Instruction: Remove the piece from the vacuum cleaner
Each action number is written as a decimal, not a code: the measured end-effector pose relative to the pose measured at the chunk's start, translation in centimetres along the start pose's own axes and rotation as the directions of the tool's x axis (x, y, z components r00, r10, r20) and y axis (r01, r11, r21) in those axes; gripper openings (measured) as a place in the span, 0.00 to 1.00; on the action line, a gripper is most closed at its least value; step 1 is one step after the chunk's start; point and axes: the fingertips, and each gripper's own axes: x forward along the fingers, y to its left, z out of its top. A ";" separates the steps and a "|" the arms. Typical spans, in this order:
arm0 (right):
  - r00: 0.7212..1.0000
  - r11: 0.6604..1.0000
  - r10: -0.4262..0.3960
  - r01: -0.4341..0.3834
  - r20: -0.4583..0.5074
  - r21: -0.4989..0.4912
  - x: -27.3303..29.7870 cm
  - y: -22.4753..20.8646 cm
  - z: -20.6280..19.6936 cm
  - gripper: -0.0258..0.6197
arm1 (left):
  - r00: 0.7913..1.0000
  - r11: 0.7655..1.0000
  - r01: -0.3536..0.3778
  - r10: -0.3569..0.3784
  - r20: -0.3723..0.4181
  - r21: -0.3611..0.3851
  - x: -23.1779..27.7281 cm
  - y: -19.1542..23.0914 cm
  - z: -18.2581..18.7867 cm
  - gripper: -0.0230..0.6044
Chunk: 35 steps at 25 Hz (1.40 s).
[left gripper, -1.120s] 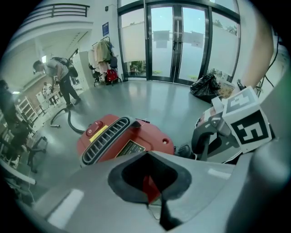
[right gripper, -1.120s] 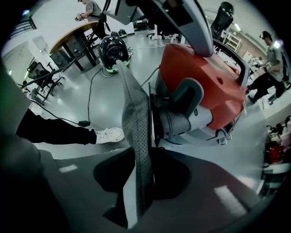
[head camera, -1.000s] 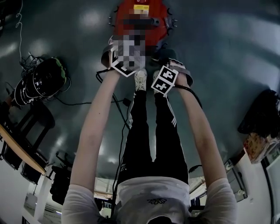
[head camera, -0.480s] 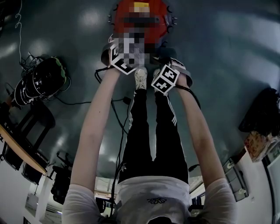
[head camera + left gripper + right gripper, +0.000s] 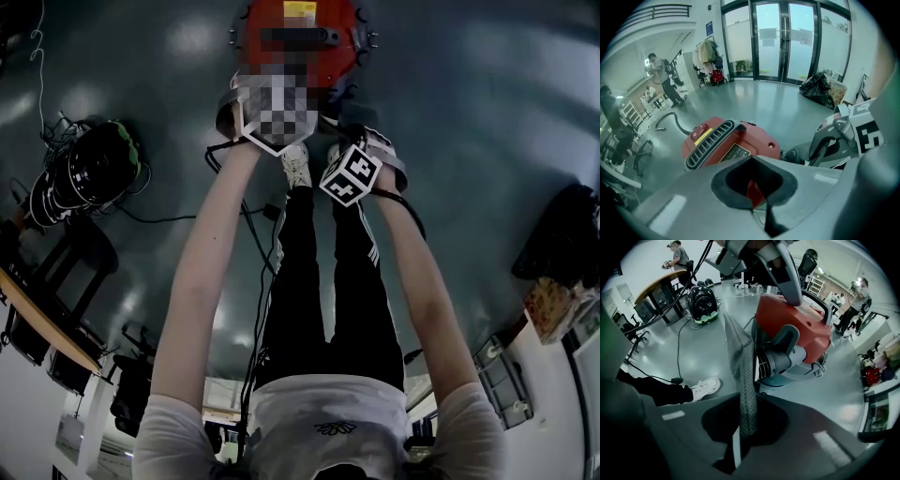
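Observation:
The red vacuum cleaner (image 5: 300, 37) stands on the floor ahead of my feet; its grille and switch show in the left gripper view (image 5: 726, 143). My left gripper (image 5: 281, 89) reaches over its near edge. Its jaws are closed on a sliver of red (image 5: 754, 193) that looks like the vacuum's body. My right gripper (image 5: 342, 122) is shut on a flat grey textured piece (image 5: 743, 385). The piece stands upright between the jaws, just in front of the vacuum's grey round port (image 5: 780, 359).
A black round machine (image 5: 89, 173) with tangled cables sits on the floor to the left. A cord (image 5: 253, 234) runs past my white shoe (image 5: 298, 169). A black bag (image 5: 562, 248) lies at the right. People, desks and glass doors (image 5: 787, 37) are farther off.
Both grippers have crept a little forward toward the vacuum cleaner. The right gripper's cube has shifted slightly up and left in the head view.

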 end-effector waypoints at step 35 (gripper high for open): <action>0.996 0.954 -0.082 0.071 -0.026 -0.293 -0.8 3.5 -0.3 0.09 | 0.998 0.987 -0.050 0.056 0.035 -0.151 -0.2 0.6 -1.8 0.04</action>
